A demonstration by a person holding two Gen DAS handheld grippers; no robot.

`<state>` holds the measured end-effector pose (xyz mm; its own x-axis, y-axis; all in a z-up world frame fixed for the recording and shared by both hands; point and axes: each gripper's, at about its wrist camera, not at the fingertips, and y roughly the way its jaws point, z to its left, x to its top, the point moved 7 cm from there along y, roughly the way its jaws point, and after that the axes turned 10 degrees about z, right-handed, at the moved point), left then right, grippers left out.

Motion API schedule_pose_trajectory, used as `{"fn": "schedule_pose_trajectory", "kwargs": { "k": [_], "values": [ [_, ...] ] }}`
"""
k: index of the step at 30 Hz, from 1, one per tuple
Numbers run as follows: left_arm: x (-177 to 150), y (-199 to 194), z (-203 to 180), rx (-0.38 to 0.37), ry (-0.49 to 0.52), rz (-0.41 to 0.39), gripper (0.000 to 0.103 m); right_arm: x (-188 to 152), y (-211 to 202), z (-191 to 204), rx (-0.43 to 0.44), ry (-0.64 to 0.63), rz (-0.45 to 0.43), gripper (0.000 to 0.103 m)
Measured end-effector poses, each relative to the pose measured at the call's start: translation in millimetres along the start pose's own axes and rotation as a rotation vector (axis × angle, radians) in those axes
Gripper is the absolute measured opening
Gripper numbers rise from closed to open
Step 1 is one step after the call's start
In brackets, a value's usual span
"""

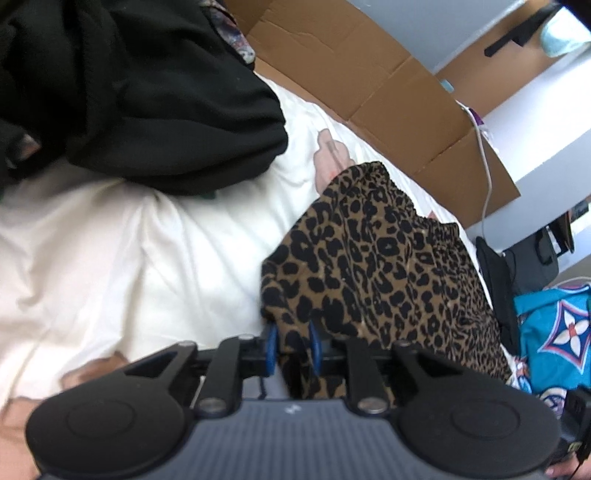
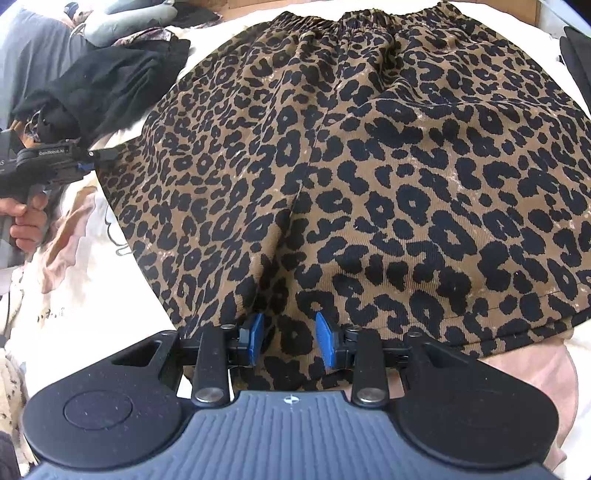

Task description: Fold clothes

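Note:
A leopard-print garment (image 2: 369, 166) with an elastic waistband (image 2: 369, 14) lies spread on a white bed sheet (image 1: 129, 240), waistband at the far side. In the right wrist view my right gripper (image 2: 290, 338) sits at the near hem, and a fold of the print bulges between its blue pads (image 2: 256, 338). My left gripper (image 1: 293, 343) has the garment's (image 1: 376, 266) left corner bunched between its pads. That same left gripper (image 2: 105, 153) shows at the garment's left edge, held by a hand (image 2: 29, 221).
A pile of black clothes (image 1: 147, 92) lies on the bed beyond the left gripper, also seen as black clothes (image 2: 103, 88). Flattened cardboard (image 1: 369, 74) leans along the far bed edge with a white cable (image 1: 487, 177). A blue patterned bag (image 1: 554, 325) sits beside the bed.

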<state>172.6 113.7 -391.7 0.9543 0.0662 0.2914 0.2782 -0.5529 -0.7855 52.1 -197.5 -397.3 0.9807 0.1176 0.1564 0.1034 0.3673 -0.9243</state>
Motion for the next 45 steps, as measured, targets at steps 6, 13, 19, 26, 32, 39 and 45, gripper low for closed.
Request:
{"fn": "schedule_pose_trajectory", "kwargs": {
  "k": [6, 13, 19, 26, 32, 39, 45],
  "values": [
    [5.9, 11.7, 0.3, 0.025, -0.017, -0.010, 0.021, 3.0, 1.8, 1.4, 0.013, 0.004, -0.009, 0.036],
    [12.2, 2.0, 5.6, -0.097, -0.103, 0.005, 0.021, 1.5, 3.3, 0.2, 0.014, 0.005, -0.007, 0.036],
    [1.7, 3.8, 8.7, -0.014, -0.044, 0.049, 0.032, 2.7, 2.1, 0.9, 0.013, 0.004, -0.010, 0.036],
    [-6.1, 10.4, 25.1, 0.033, -0.077, 0.071, 0.032, 3.8, 2.1, 2.3, 0.013, 0.003, -0.012, 0.036],
    [-13.6, 4.4, 33.8, -0.002, -0.151, 0.043, 0.028, 6.2, -1.2, 5.2, 0.010, -0.003, -0.022, 0.036],
    [-12.4, 0.7, 28.5, -0.019, -0.180, 0.029, 0.014, 4.8, -7.0, 7.0, 0.005, -0.005, -0.030, 0.036],
    [-8.1, -10.1, 18.1, 0.004, -0.160, 0.005, 0.005, 5.0, -12.3, 5.6, -0.001, 0.003, -0.048, 0.036]
  ]
}}
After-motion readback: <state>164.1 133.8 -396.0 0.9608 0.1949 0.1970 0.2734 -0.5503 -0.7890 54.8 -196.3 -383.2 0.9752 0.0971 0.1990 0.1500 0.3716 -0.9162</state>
